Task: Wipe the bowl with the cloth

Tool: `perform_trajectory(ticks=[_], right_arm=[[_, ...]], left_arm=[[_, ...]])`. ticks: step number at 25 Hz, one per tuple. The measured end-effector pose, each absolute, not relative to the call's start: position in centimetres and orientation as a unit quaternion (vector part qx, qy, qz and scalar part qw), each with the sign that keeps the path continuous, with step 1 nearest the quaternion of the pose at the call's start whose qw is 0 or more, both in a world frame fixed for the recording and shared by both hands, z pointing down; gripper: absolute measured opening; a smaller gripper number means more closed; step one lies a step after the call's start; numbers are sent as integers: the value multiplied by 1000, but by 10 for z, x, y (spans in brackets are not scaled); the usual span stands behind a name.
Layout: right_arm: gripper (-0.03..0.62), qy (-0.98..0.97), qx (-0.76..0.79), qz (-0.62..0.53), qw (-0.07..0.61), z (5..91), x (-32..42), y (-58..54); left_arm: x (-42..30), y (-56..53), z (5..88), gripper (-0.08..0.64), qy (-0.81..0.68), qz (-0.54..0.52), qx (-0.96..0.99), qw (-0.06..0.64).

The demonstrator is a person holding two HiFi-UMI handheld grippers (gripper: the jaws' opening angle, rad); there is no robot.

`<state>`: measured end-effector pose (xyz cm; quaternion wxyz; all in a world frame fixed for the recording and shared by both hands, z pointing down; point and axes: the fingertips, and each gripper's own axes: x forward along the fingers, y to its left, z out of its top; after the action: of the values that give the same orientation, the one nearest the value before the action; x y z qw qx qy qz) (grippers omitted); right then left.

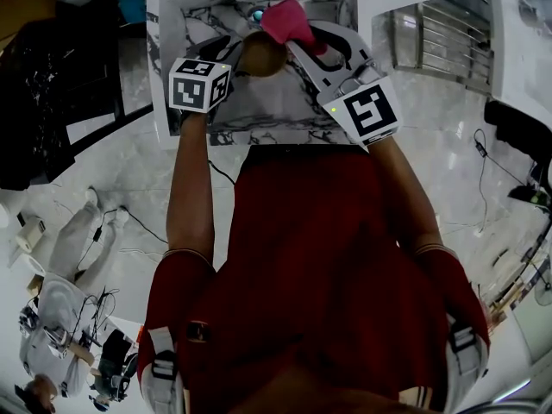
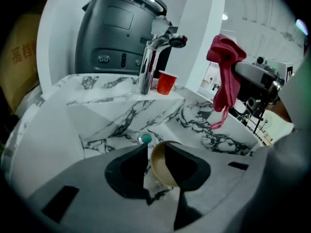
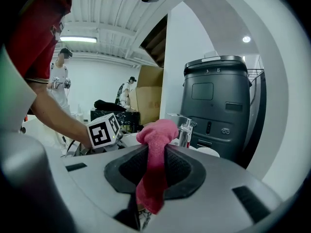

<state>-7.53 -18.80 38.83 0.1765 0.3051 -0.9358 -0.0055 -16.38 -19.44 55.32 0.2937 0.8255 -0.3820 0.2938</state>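
Observation:
A tan bowl (image 1: 261, 54) is held over the marble sink (image 1: 285, 110), tilted on its side. My left gripper (image 1: 235, 59) is shut on its rim; in the left gripper view the bowl's (image 2: 158, 165) wall sits pinched between the two jaws of this gripper (image 2: 155, 148). A pink cloth (image 1: 289, 20) is bunched just right of the bowl, and my right gripper (image 1: 302, 41) is shut on it. In the right gripper view the cloth (image 3: 154, 164) fills the gap of the gripper (image 3: 155, 150) and hangs below. The left gripper view shows the cloth (image 2: 224, 76) dangling apart from the bowl.
A chrome faucet (image 2: 153, 57) and a red cup (image 2: 166, 84) stand on the sink's back ledge, with a grey machine (image 2: 121, 33) behind. The sink drain (image 2: 145, 139) lies below the bowl. People (image 3: 60, 81) stand in the far background.

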Motion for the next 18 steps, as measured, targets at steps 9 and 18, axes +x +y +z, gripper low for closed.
perform_trajectory(ticks=[9,18], right_arm=[[81,-933,304,2,194,400,-78,-186],[81,-927,319,22,195,406,-73,-182]], left_arm=[[-162,-184,607,95,-349,330,792,377],[-158,-172,631,95,-341,337,765,430]])
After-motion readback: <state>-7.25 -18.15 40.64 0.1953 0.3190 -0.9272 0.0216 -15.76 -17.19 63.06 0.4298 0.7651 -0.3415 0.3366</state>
